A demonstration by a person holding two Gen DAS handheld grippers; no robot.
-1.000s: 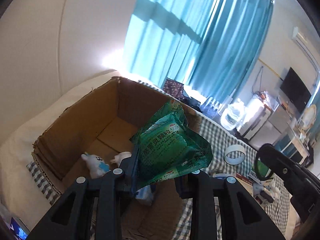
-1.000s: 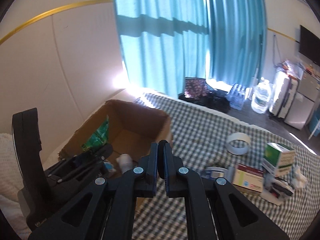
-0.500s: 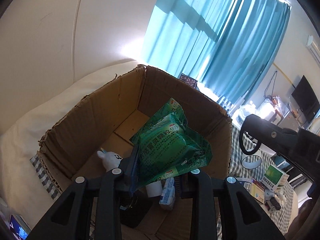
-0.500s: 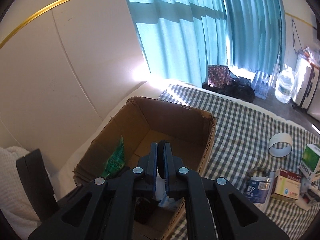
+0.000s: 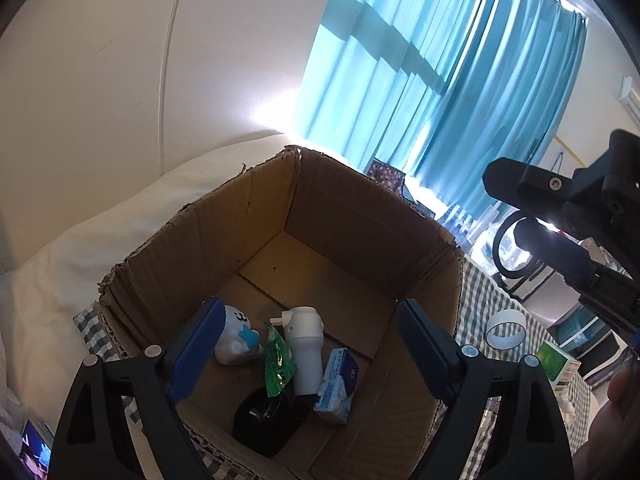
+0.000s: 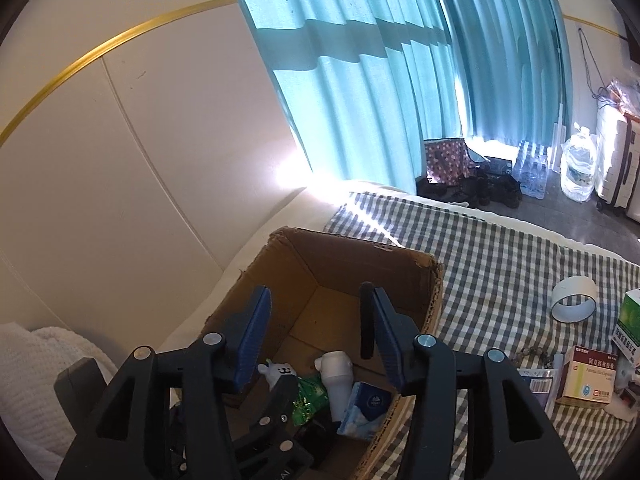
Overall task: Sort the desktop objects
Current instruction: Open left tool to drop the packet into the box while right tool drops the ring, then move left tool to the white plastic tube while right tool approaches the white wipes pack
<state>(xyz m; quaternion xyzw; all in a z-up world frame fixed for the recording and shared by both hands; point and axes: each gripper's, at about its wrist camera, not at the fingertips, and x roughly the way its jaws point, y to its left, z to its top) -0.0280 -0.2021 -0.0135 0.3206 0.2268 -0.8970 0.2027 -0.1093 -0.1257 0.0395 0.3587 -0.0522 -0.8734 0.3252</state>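
My left gripper is open and empty above the open cardboard box. The green packet lies inside the box among a white rabbit toy, a white bottle, a blue tissue pack and a black object. My right gripper is open and empty, also over the box. The packet, toy, bottle and tissue pack show below it.
On the checked cloth right of the box lie a white tape roll, a green box, a red and white medicine box and small items. A white towel lies at left. The wall stands behind the box.
My left gripper opened and the green packet dropped into the box. My right gripper opened from shut and moved over the box.
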